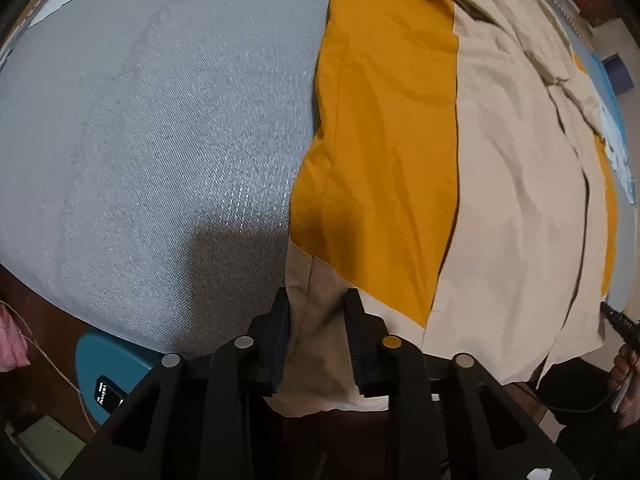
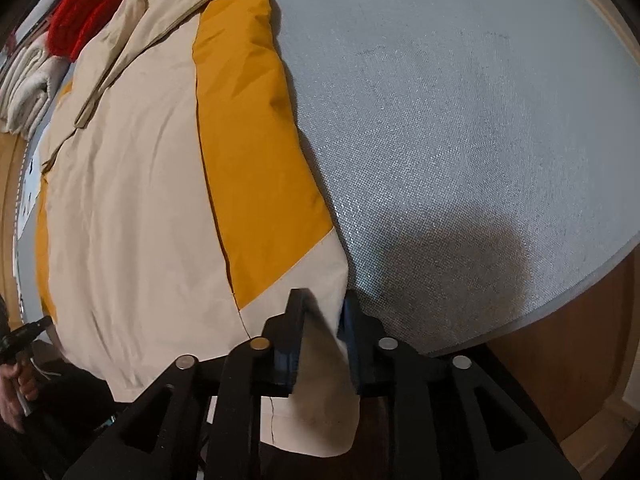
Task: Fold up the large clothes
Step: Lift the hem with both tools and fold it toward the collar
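Hem of the cream-and-mustard jacket [image 1: 500,200] is being pinched at both near corners; the garment is lying spread flat on the grey mat [image 1: 140,140], hem at the near edge.

Left gripper [image 1: 316,320]: jaws closed on cream hem fabric. Right gripper [image 2: 324,320]: jaws closed on the opposite cream corner.

Judgement: both corners should be lifted together and kept taut, then carried toward the collar so the fold is laid square; uneven lifting is likely to skew it.

Count: one jacket, two grippers, one mat, one red garment [image 2: 88,4], one pale folded stack [image 2: 24,88].
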### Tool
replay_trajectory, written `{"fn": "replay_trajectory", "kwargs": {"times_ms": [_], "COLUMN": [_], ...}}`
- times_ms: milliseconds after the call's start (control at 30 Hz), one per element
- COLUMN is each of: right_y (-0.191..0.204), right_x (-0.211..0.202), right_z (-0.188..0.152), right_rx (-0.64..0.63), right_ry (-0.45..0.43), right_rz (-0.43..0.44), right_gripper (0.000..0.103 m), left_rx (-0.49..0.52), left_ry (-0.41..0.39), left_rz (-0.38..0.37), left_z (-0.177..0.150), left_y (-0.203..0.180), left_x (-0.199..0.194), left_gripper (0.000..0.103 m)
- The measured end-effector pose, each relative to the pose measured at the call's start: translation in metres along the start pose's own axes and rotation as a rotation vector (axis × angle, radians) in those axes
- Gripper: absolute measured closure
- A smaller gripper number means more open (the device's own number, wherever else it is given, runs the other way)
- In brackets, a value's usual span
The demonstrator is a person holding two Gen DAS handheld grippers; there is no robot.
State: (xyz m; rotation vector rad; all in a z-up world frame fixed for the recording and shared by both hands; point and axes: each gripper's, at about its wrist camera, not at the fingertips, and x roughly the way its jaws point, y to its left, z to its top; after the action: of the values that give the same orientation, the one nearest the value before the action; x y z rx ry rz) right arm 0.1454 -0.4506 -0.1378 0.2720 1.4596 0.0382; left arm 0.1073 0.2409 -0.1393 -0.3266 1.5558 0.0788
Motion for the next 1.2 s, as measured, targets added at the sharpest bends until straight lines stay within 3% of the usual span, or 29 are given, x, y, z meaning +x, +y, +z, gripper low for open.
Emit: {"fn": "replay_trajectory", "kwargs": {"times_ms": [233,433,500,567,600,667,733,833,967,1200], "right_y": [0.011,0.023,0.030,0.038,0.041,0.043,0.043,0.042,0.045,0.041], "right_x": [0.003,0.006,0.008,0.009,0.008,0.007,0.003,-0.015,-0.062,-0.132], "right_z": [0.003,0.006,0.005,0.004,0.003,0.002,0.004,0.005,0.003,-0.015], "right_rx": [-0.034,-0.081,-0.109,-0.144,-0.164,-0.178,-0.161,-0.147,-0.164,-0.144], "right_ry": [-0.003,-0.018,-0.014,-0.007,-0.010,-0.012,-0.018,-0.055,-0.142,-0.281], "right_rz": [-0.033,-0.107,-0.112,-0.104,-0.103,-0.088,-0.061,-0.011,0.086,0.227], "right_gripper": [0.076,0.065,0.058,0.059,0.062,0.093,0.098,0.099,0.100,0.100], "left_rx": [-0.020,-0.012,-0.005,0.001,0.006,0.018,0.033,0.084,0.128,0.206], "left_ry": [-0.008,-0.009,-0.008,-0.009,-0.010,-0.010,-0.024,-0.070,-0.158,-0.248], "left_rz": [0.015,0.024,0.030,0.035,0.037,0.032,0.027,0.019,-0.070,-0.154], "left_z": [0.007,0.009,0.010,0.010,0.010,0.007,0.003,-0.003,-0.017,-0.025], "left_y": [-0.018,-0.023,-0.026,-0.030,-0.032,-0.037,-0.043,-0.056,-0.069,-0.080], "left_x": [0.008,0.009,0.010,0.014,0.014,0.018,0.017,0.002,-0.036,-0.095], "left_gripper": [0.078,0.078,0.078,0.079,0.081,0.091,0.097,0.100,0.101,0.101]}}
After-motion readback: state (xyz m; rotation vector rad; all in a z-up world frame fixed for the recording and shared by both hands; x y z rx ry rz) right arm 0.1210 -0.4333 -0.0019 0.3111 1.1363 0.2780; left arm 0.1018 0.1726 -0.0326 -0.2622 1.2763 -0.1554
